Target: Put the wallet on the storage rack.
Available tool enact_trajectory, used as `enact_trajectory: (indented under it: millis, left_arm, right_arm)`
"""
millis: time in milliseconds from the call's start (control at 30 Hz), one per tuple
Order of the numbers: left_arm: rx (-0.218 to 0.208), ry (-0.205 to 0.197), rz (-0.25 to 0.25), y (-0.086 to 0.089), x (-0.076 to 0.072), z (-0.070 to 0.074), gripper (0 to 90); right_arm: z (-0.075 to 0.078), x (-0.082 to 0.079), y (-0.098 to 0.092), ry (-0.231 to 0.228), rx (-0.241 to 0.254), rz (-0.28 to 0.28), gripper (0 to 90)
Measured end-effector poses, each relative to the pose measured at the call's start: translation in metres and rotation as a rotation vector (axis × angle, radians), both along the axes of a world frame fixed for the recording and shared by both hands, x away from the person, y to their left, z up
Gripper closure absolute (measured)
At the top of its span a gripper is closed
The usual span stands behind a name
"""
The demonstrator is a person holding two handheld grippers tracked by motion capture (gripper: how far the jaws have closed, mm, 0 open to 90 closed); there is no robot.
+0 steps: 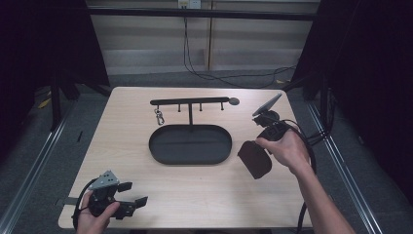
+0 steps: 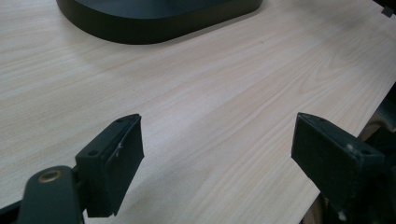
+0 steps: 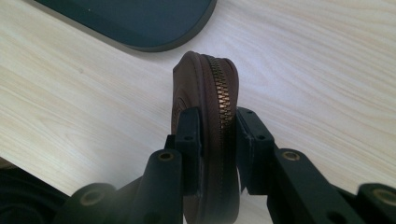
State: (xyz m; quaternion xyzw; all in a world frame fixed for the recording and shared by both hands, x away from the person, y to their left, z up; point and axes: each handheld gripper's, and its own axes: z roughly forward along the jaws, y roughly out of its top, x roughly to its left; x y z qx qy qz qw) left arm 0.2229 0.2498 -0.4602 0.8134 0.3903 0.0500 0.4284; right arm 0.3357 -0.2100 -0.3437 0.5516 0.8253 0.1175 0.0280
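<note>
Two black jaws of the right gripper [image 3: 218,140] pinch a brown zip pouch [image 3: 205,88] from both flat sides, with the brass zipper running up the narrow edge between them. In the high view the right gripper [image 1: 265,132] carries the pouch [image 1: 254,159] just off the right end of the oval tray [image 1: 160,153], hanging edge-down over the table [image 1: 204,195]. The likely aim is to set the pouch into that tray, so the tray serves as the landmark throughout.

Keep the squeeze even, since the pouch is soft and rounded and may twist or slide out if the grip slackens. Bring it leftward over the tray's rim, high enough to clear the raised edge, then lower it and tip it flat onto the tray floor before letting go. Stay forward of the post rising from the tray's back, where a hook bar [image 1: 190,102] carries a small key clasp [image 1: 159,117] behind the tray's left part.

Meanwhile the left gripper [image 1: 132,194] rests near the table's front edge, well apart from the tray's left end, jaws spread wide and holding nothing [image 2: 217,154]; it can stay there.
</note>
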Motion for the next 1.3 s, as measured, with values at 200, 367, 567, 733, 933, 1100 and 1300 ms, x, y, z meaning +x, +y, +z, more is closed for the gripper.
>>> enact_trajectory:
  millis: [200,367,567,733,933,1100,1300]
  left_arm:
    - [-0.003,0.003,0.001,0.000,0.001,0.000,16.7]
    - [-0.002,0.006,0.002,0.000,0.001,-0.001,16.7]
    - [-0.002,0.004,-0.002,0.000,0.001,0.000,16.8]
    - [-0.003,0.007,-0.001,0.000,0.001,-0.001,16.7]
    - [-0.005,0.007,0.000,0.001,0.001,0.000,16.7]
    - [-0.001,0.006,-0.006,0.000,0.001,0.000,16.7]
    - [0.000,0.006,-0.003,0.000,0.001,-0.001,16.8]
  right_arm:
    - [0.008,0.005,0.002,0.000,0.003,-0.009,72.7]
    - [0.011,0.013,0.004,-0.004,-0.011,-0.021,72.7]
    - [0.017,0.020,0.011,-0.022,-0.005,-0.019,72.7]
    - [0.023,0.029,0.018,-0.033,-0.001,-0.019,72.8]
    - [0.026,0.038,0.026,-0.050,0.041,-0.016,72.8]
    - [0.028,0.041,0.034,-0.059,0.046,-0.008,72.8]
    - [0.024,0.045,0.041,-0.073,0.066,-0.004,72.8]
